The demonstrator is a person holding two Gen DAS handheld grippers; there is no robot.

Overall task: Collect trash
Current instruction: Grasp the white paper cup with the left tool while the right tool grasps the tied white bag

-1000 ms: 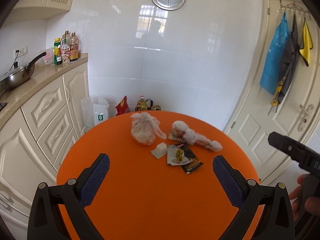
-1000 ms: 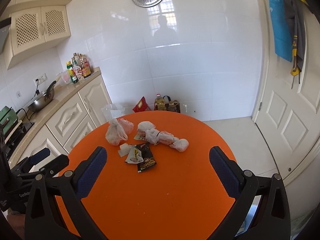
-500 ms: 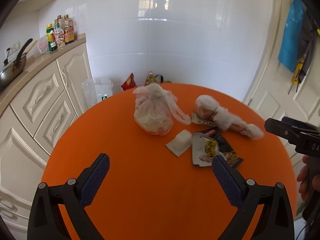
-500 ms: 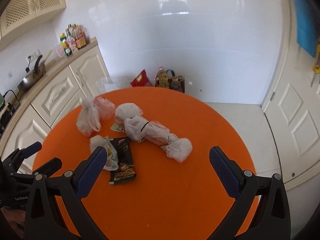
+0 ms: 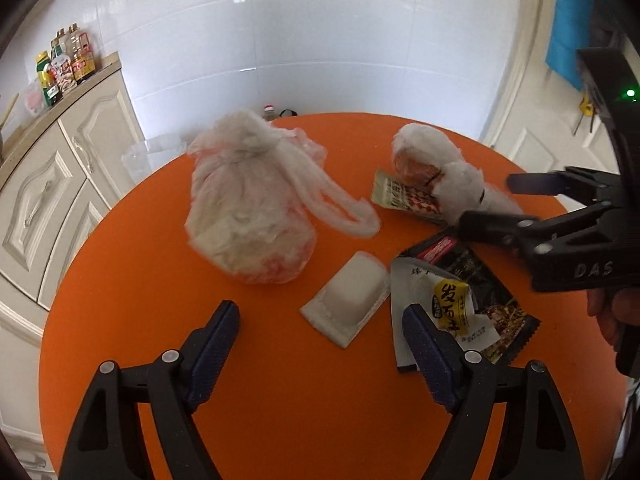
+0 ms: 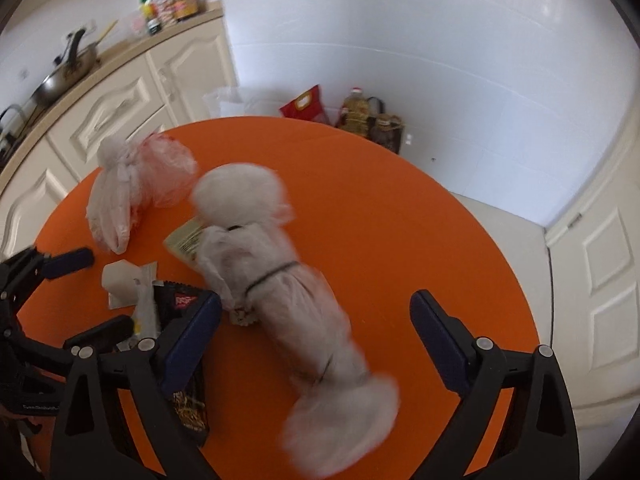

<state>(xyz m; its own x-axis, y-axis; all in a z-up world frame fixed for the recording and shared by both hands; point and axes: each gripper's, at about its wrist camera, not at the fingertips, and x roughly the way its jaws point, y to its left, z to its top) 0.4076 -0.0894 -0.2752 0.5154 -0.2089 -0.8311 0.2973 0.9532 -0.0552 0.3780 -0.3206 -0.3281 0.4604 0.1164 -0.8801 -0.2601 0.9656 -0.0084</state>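
Left wrist: 2 tied bags [image 5: 250, 216], 3 wrappers [image 5: 452, 312], 1 table [image 5: 160, 280].

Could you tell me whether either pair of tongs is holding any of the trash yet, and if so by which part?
Nothing is held. The left tongs are open above the small white packet, and the right tongs are open around the long tied bag, not gripping it.

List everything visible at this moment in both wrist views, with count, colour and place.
table: 1, orange, round, under all trash
knotted plastic bag: 1, translucent white, table's left part
long tied bag: 1, white, between right gripper's fingers
small plastic tray: 1, white, table centre
snack wrappers: at least 3, black, white-yellow, checked; beside tray
cabinets: cream, left
bottles: several, on counter
pan: 1, metal, counter
oil bottles: on floor by wall
left gripper: black, blue pads, open
right gripper: same, open
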